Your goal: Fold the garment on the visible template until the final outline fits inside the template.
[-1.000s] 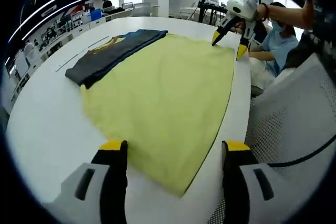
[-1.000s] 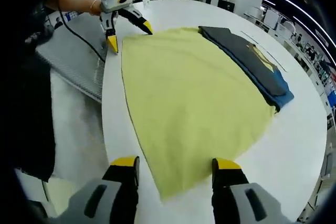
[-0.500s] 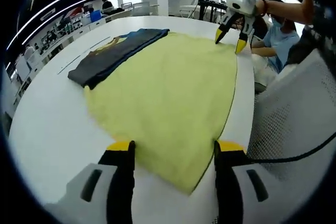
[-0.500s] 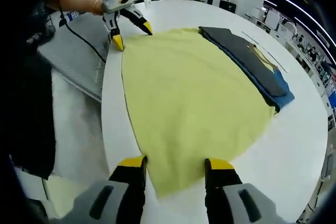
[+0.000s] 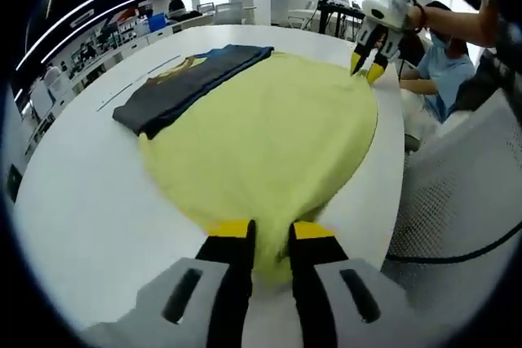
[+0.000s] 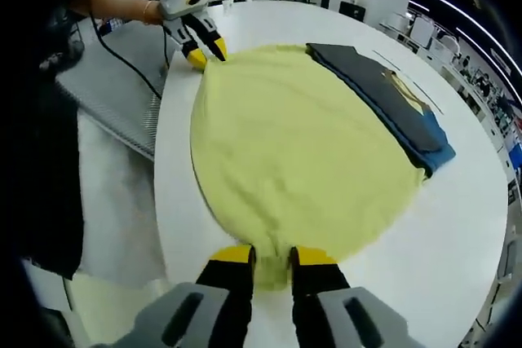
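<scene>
Folding has barely begun — the yellow garment [image 5: 261, 132] lies spread flat on the white counter [image 5: 73, 209]. Left hand-held gripper [image 5: 269, 238] and right hand-held gripper [image 6: 272, 260] each pinch a corner of its near edge, jaws nearly closed. A dark folded garment [image 6: 383, 91] overlaps the far side — likely an obstruction.

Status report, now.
Left gripper and right gripper shut on yellow garment corners. Garment unfolded. Folded dark clothes overlap far edge.

Two garments [image 5: 269, 136], two grippers [image 5: 271, 238].
</scene>
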Tool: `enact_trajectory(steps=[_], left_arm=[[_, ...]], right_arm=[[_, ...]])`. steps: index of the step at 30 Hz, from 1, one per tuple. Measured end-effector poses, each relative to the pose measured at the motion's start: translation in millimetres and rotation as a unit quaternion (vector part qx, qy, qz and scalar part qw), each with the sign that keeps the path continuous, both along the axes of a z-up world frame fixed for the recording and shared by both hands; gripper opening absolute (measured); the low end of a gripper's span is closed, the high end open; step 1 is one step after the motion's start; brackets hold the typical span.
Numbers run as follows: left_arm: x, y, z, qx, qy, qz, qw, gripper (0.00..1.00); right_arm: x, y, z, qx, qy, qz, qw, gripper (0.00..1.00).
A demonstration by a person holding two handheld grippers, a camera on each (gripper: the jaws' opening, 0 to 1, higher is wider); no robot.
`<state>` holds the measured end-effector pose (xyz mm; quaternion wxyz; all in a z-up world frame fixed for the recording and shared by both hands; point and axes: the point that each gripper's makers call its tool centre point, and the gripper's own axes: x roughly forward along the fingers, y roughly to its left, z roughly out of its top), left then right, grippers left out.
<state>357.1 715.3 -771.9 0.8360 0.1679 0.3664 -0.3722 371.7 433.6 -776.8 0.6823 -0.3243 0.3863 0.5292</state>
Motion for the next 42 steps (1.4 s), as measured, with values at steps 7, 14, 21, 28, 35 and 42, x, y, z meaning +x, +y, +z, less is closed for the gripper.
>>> enact_trajectory(steps=[7,14,21,28,35,42], left_arm=[[-0.7,4.4,1.0,0.007,-0.002,0.000,1.0000,0.03],[-4.1,6.5,5.9,0.006,-0.006,0.000,1.0000,0.01],[-15.5,8.0,8.0,0.005,0.000,-0.002,1.0000,0.01],[-30.0,9.9,6.1,0.010,0.011,-0.005,0.9999,0.00],[-49.6,6.2,6.5,0.011,0.026,-0.019,0.9994,0.00],[-63.8,5.0,3.7,0.015,0.039,-0.020,0.9989,0.00]], right_arm=[[4.6,-4.2,-0.2,-0.012,-0.015,0.006,0.9998,0.01],[0.2,-5.0,1.1,-0.006,-0.007,0.003,0.9999,0.00],[-12.5,-5.6,2.7,0.000,0.008,0.000,1.0000,0.00],[-28.6,-5.4,7.8,0.032,0.040,-0.027,0.9983,0.00],[-45.6,-8.2,11.0,0.048,0.057,-0.040,0.9964,0.00],[-58.5,-9.2,12.9,0.058,0.066,-0.048,0.9950,0.00]])
